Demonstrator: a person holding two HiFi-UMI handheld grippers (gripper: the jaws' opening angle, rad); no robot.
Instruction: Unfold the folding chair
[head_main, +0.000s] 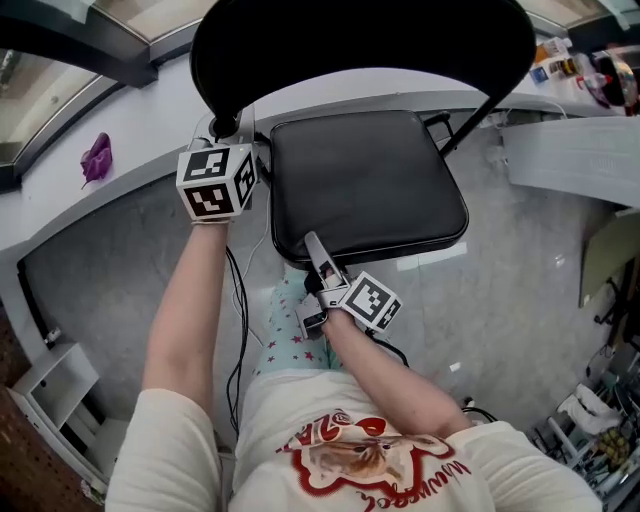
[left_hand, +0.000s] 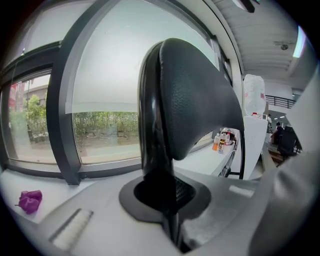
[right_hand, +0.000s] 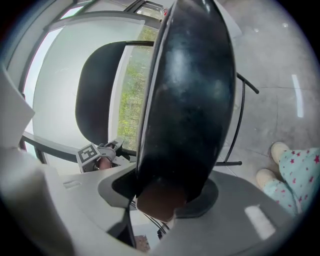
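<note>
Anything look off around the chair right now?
Nothing odd with the folding chair; left gripper and right gripper both clamp it. Only stray: a crumpled purple object on the window ledge.

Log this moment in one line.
seat: near level | left gripper: shut on backrest frame | right gripper: shut on seat front

The folding chair has its backrest cut off by the head view's top edge; its legs are mostly hidden underneath. The purple thing and the bottles on the bench are too small to tell.
</note>
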